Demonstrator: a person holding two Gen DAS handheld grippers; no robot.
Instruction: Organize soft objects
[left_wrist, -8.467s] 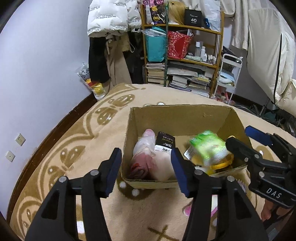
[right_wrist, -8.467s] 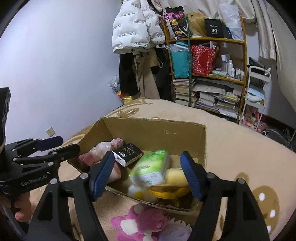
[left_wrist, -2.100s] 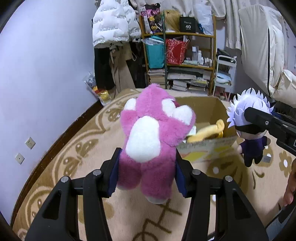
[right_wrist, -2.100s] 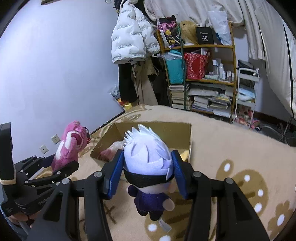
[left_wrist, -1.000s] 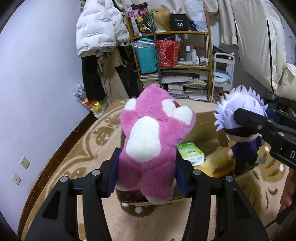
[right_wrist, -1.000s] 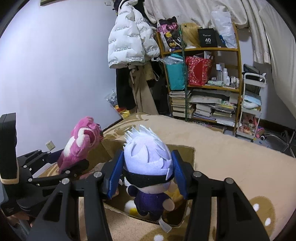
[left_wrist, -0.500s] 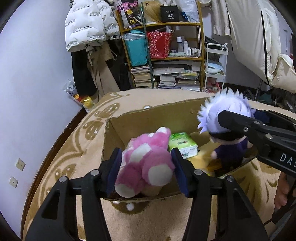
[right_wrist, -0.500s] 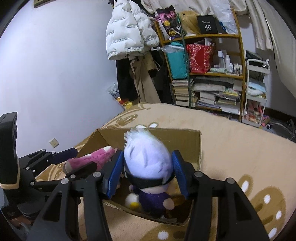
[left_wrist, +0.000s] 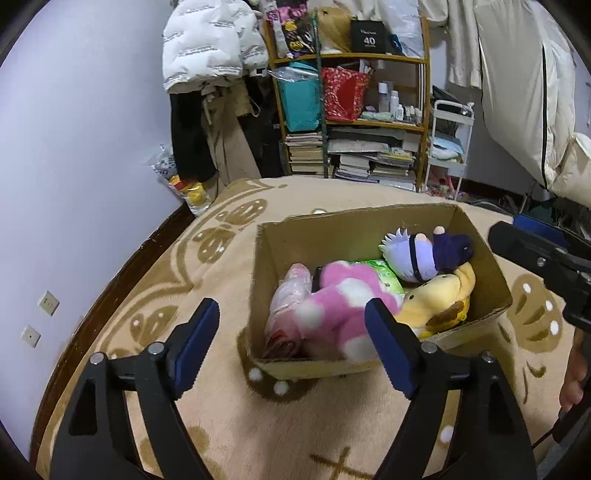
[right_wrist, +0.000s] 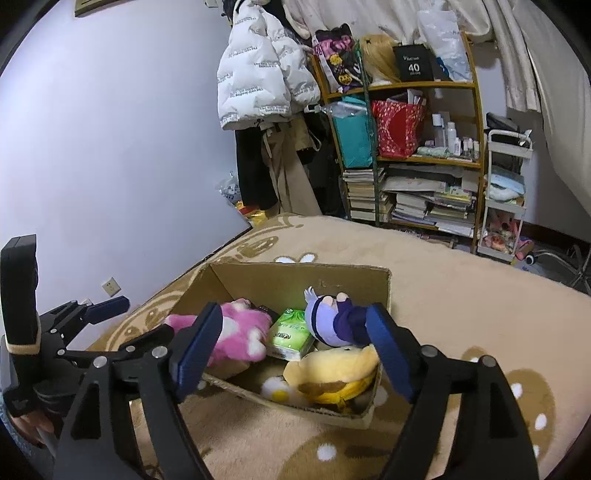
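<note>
A: Well, is the tidy-up nearly done?

B: It looks that way. The cardboard box (left_wrist: 373, 236) sits on the tan rug (left_wrist: 229, 266), and all the soft toys that show are inside it. The pink plush (left_wrist: 343, 299) lies at the near left side of the box. The white-haired doll (left_wrist: 417, 254) lies on its side at the far right of the box, on top of the yellow plush (left_wrist: 436, 301).

A: What else is in the box?

B: A green tissue pack (right_wrist: 290, 334) sits in the middle of the box, between the pink plush and the doll. A pink plastic bag (left_wrist: 286, 295) is pressed against the left wall of the box.

A: Are the grippers holding anything?

B: No. The left gripper (left_wrist: 291, 347) hangs just in front of the box with its fingers (left_wrist: 195, 343) spread wide and nothing between them. The right gripper (right_wrist: 295, 352) is also just in front of the box, fingers spread, with nothing in them.

A: So what is left to do?

B: Not much, it seems. No soft toy shows on the rug beside the box. Some of the rug behind the grippers is hidden, so there could be more there. If not, the job is likely finished.
</note>
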